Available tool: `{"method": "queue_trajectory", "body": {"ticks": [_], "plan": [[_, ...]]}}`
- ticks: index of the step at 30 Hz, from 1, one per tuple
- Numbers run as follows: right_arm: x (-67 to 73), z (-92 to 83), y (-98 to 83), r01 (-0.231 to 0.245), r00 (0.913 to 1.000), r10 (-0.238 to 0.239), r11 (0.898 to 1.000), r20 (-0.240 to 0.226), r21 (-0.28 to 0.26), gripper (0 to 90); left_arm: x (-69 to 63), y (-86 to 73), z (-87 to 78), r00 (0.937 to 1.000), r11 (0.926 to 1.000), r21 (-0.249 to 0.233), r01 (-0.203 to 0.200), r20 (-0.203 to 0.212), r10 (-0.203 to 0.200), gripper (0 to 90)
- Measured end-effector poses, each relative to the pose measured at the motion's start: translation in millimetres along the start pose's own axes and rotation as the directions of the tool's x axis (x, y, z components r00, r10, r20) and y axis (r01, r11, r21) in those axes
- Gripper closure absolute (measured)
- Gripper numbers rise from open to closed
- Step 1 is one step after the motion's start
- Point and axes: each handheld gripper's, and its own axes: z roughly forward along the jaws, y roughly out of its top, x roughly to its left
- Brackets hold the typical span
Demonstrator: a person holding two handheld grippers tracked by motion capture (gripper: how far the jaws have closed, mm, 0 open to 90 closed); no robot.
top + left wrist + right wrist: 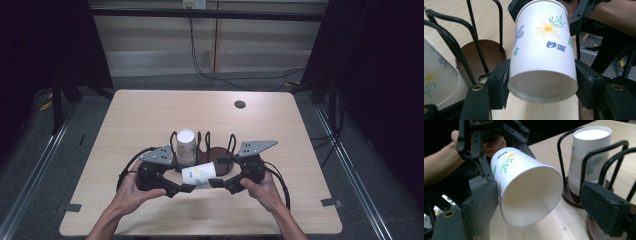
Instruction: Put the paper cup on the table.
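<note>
A white flower-printed paper cup [544,50] is clamped sideways at its base by the left claw [187,188], its mouth lying between the seemingly open, non-pressing right claw [544,205], probably for a handover.

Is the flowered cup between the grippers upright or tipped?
Tipped on its side: the paper cup lies level, base clamped by the left gripper, open mouth facing the right gripper.
</note>
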Motion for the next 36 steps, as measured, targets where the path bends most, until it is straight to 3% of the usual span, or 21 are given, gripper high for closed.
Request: {"method": "queue_trajectory", "body": {"ticks": [3,6,9,15,17,24,36], "plan": [[0.9,-0.1,0.7,0.004,1.0000,-0.004,1.000,-0.001,-0.001,15.5,-3.1,2.7,-0.5,0.9999,1.0000,0.000,-0.005,-0.011,0.005,37.4],[2.3,-0.5,1.5,0.001,0.9995,-0.002,1.000,-0.031,-0.010,16.1,-5.5,3.5,0.5,0.9998,0.9999,0.000,-0.011,-0.018,0.011,37.4],[2.6,0.0,1.3,-0.005,0.9991,0.005,1.000,-0.043,-0.019,16.1,-5.0,3.6,0.7,1.0000,0.9997,-0.025,-0.001,-0.008,0.001,37.4],[2.9,1.0,1.3,-0.004,0.9992,0.003,1.000,-0.040,-0.011,17.5,-4.5,3.0,9.7,1.0000,1.0000,0.002,0.001,0.003,-0.001,37.4],[2.2,2.0,-0.2,-0.013,0.9980,0.012,1.000,-0.062,-0.022,17.4,-5.2,3.9,11.2,0.9998,0.9998,-0.017,0.007,0.021,-0.007,37.4],[5.6,3.5,0.0,-0.008,0.9967,0.006,1.000,-0.081,-0.020,17.2,-10.2,5.8,5.9,0.9998,0.9996,-0.025,-0.015,0.011,0.015,37.4],[5.7,6.8,0.5,-0.011,0.9929,0.009,1.000,-0.119,-0.016,20.6,-7.9,4.6,2.5,0.9991,0.9977,-0.068,0.001,0.042,0.002,37.4]]}}
